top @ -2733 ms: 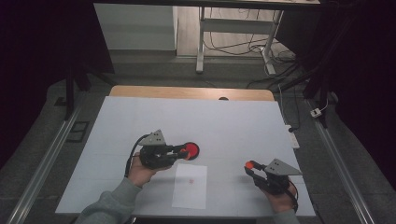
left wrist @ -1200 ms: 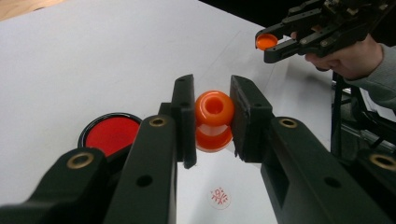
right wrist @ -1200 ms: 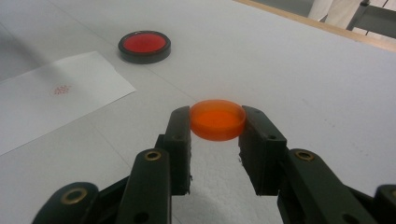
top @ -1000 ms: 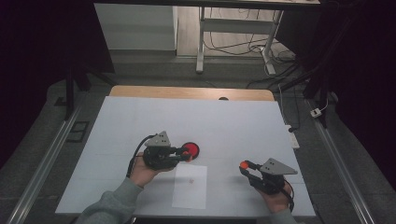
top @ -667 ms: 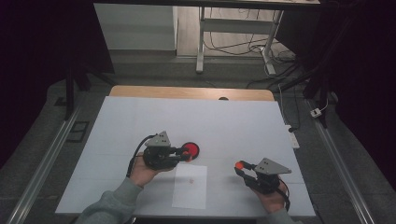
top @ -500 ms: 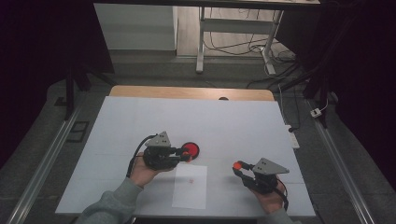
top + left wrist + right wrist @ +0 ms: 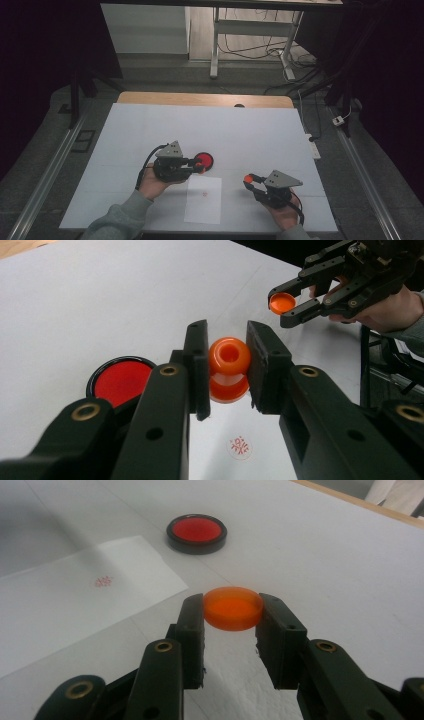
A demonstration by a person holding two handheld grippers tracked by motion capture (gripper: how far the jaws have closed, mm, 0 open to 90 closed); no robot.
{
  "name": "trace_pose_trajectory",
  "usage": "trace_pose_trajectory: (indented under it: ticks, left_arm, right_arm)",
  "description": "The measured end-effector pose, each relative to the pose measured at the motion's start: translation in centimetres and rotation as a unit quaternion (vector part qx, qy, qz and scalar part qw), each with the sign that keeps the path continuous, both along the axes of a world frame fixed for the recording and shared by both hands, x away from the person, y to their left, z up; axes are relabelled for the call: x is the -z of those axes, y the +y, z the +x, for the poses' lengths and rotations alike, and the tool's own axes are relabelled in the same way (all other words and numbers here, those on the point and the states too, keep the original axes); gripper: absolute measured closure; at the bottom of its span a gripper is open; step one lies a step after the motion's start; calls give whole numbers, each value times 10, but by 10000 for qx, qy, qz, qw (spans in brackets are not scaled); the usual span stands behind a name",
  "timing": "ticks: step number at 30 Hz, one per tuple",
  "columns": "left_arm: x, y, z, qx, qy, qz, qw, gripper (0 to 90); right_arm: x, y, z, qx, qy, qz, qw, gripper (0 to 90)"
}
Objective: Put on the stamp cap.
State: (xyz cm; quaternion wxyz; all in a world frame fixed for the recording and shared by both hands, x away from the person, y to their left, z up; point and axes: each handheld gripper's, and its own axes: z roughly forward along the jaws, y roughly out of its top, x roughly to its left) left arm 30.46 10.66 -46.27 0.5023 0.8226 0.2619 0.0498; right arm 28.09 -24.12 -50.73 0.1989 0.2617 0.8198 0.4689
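Your white-topped bench [image 7: 150,130] has a bare wooden strip [image 7: 200,98] along its far edge. Beyond it you see a grey floor with tangled black cables [image 7: 250,47], white metal frame legs [image 7: 216,40] and a white power strip [image 7: 312,146].

stamp [image 7: 229,369]: glossy orange plastic
cap [image 7: 233,608]: translucent, smooth plastic
sheet [image 7: 204,199]: matt paper
table edge [image 7: 200,99]: seemingly wood
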Motion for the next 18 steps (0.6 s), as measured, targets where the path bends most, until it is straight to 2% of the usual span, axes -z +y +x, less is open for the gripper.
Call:
trace_pose_trajectory:
  ticks: [7, 18]
  left_arm:
    - [1, -1, 1, 1, 14, 12, 10000, 722]
    - [1, -1, 1, 17, 17, 30, 10000, 722]
  right_arm:
    - [-1, 10, -1, -170, 91, 211, 9996, 646]
    - [3, 25, 1, -311, 116, 204, 9992, 646]
